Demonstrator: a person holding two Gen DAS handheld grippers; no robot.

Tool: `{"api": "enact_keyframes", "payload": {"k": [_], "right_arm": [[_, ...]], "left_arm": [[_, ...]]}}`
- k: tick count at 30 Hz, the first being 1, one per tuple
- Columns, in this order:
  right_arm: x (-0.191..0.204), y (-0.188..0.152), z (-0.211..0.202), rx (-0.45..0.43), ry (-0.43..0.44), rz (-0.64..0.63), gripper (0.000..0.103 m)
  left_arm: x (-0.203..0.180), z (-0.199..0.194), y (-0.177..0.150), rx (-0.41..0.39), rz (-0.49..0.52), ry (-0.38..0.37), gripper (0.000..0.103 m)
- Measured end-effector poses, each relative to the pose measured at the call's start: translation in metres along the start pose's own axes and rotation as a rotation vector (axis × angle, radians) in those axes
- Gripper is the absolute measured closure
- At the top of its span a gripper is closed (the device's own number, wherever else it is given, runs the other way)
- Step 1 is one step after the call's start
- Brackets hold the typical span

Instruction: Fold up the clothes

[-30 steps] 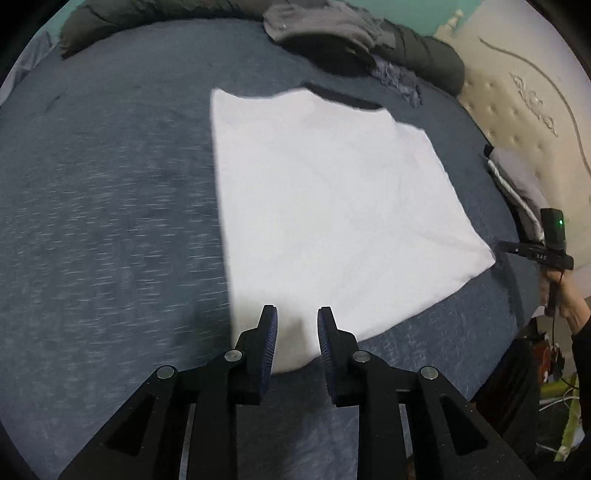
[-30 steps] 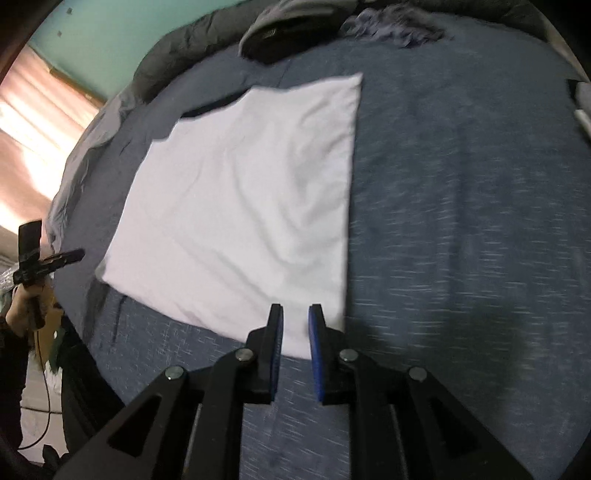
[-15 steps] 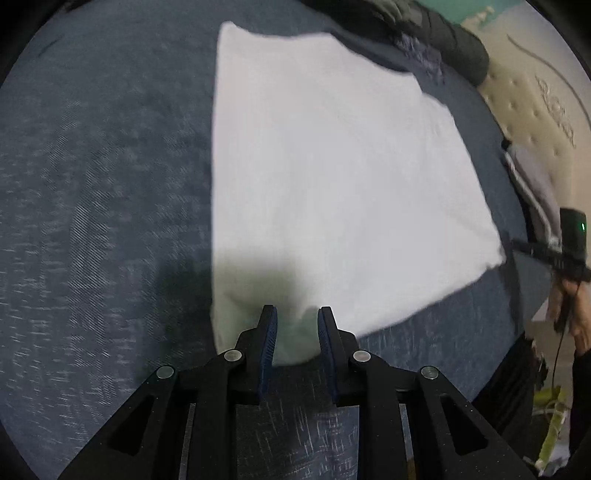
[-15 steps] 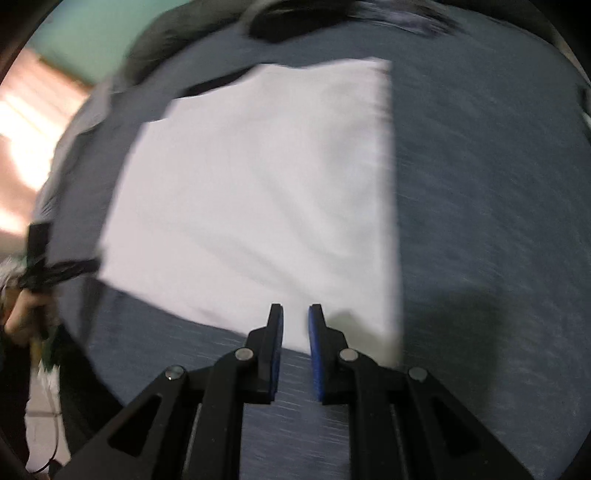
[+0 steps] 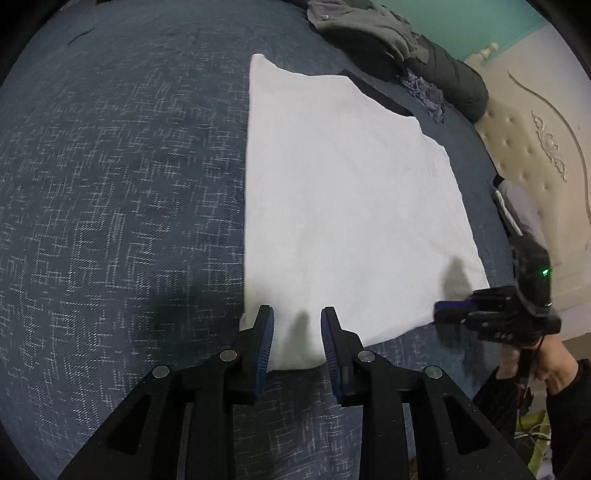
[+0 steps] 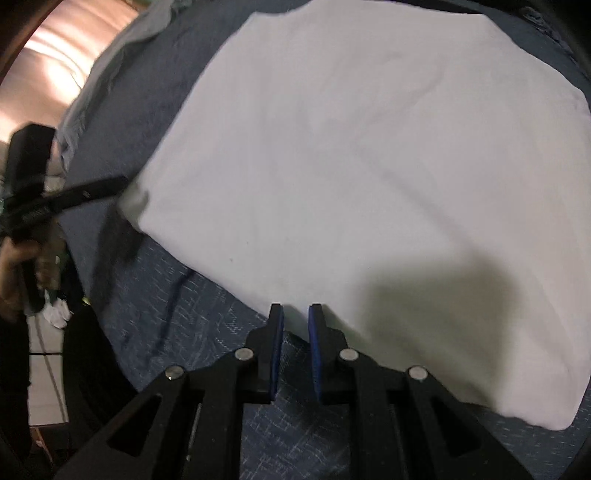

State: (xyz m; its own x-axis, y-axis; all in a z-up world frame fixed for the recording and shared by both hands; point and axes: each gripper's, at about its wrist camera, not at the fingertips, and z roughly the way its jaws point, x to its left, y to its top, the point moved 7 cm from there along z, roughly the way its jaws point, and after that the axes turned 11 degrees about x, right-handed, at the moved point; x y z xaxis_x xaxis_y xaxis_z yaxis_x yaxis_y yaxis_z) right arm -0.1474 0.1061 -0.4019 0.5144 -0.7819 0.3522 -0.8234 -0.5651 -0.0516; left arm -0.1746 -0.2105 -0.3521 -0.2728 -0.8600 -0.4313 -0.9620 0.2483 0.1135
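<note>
A white garment (image 5: 343, 206) lies flat and folded on the dark blue bedspread (image 5: 110, 184). My left gripper (image 5: 297, 317) is open, low over the garment's near left corner, with that corner's cloth showing between the fingers. In the right wrist view the same garment (image 6: 369, 166) fills most of the frame. My right gripper (image 6: 296, 314) is narrowly open, its tips at the garment's near hem with nothing clamped. Each gripper shows in the other's view: the right gripper (image 5: 461, 306) by the garment's near right corner, the left gripper (image 6: 92, 188) by the other corner.
A pile of grey clothes (image 5: 362, 26) and a dark rolled duvet (image 5: 454, 81) lie at the far end of the bed. A cream tufted headboard (image 5: 524, 147) stands to the right. The person's hand (image 5: 554, 369) holds the right gripper past the bed's near edge.
Both grippers have dropped lower and closer to the garment's near edge. The left gripper's fingers have spread a little wider around the near left corner.
</note>
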Motion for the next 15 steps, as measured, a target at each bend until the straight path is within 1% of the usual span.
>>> {"api": "enact_keyframes", "payload": {"k": [5, 7, 12, 15], "right_arm": [[-0.01, 0.016, -0.006, -0.041, 0.011, 0.058, 0.09], [-0.016, 0.024, -0.009, -0.05, 0.0, 0.079, 0.09], [-0.019, 0.033, -0.004, -0.023, -0.021, 0.091, 0.09], [-0.009, 0.017, 0.002, 0.025, -0.034, 0.035, 0.09]], "left_arm": [[0.009, -0.001, 0.001, -0.011, -0.001, -0.013, 0.073], [0.011, -0.002, 0.001, -0.013, -0.004, -0.019, 0.073], [0.015, -0.003, 0.001, -0.02, -0.013, -0.036, 0.072], [0.015, -0.007, 0.001, -0.027, -0.011, -0.046, 0.071]]}}
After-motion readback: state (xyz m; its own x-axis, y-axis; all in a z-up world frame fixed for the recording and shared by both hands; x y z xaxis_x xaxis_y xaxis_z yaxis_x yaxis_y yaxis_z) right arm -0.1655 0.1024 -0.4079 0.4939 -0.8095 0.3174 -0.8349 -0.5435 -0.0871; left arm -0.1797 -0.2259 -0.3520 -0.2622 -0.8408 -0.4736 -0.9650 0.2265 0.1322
